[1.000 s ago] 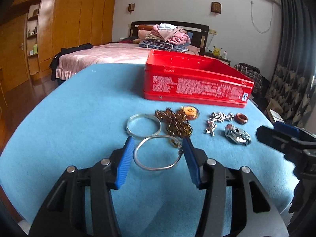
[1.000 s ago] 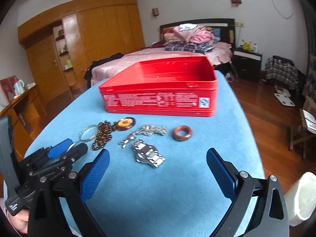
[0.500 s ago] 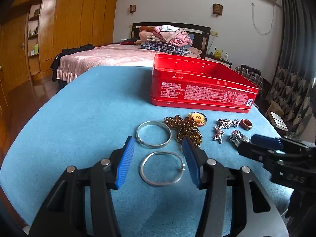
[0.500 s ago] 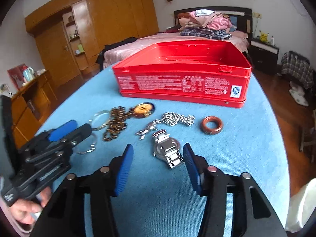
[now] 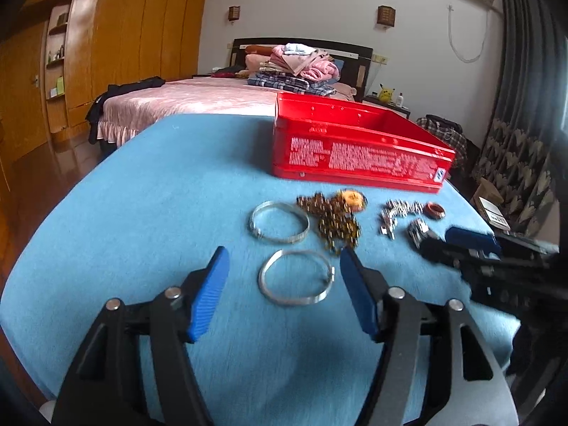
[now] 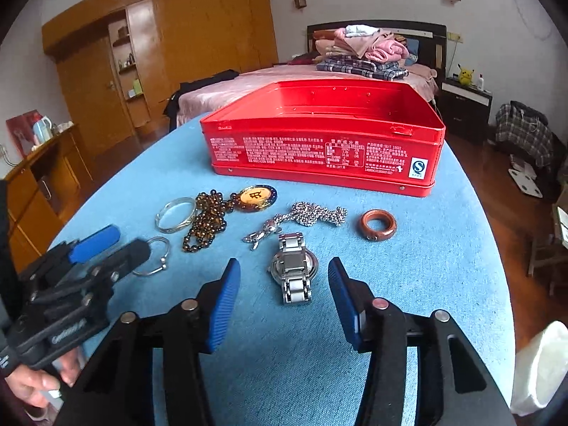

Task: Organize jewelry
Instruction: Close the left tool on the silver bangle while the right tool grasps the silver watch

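The left gripper [image 5: 284,266] has its jaws opening, blue pads clear on either side of a thin silver bangle [image 5: 296,277] lying flat on the blue tablecloth [image 5: 159,184]. The right gripper [image 6: 284,280] stands with jaws apart, flanking but not touching a steel wristwatch [image 6: 294,271]. Beyond lie a second bangle [image 5: 279,222], a brown bead necklace [image 6: 207,220] with gold pendant [image 6: 256,197], a silver chain [image 6: 312,214] and a brown ring [image 6: 378,225]; farthest stands the open red tin [image 6: 319,149], nothing visible inside.
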`<action>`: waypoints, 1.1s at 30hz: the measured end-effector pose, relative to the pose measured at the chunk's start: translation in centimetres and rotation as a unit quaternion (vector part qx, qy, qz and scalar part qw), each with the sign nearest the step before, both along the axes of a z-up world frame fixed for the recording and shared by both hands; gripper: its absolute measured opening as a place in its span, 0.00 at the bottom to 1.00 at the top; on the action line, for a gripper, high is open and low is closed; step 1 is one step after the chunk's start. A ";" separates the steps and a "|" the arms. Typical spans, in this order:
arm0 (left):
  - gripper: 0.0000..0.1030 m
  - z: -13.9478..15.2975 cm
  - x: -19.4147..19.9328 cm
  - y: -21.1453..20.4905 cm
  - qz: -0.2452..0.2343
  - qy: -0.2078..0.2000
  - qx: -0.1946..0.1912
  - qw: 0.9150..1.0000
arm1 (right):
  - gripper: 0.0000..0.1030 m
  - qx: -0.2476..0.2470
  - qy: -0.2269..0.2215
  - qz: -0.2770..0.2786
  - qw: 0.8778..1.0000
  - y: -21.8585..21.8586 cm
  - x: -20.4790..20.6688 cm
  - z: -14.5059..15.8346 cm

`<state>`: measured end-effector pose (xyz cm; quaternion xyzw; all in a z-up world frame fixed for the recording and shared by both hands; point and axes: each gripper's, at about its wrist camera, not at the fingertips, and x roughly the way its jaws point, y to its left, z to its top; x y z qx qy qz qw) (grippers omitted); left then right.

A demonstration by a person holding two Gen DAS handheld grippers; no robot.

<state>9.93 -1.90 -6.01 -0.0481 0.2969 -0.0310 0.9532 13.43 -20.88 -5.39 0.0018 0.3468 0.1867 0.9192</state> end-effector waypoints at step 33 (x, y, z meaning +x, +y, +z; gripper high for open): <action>0.47 -0.4 1.6 -0.6 0.010 0.000 0.006 1.000 | 0.50 -0.033 0.018 -0.023 0.999 0.7 1.5 -0.9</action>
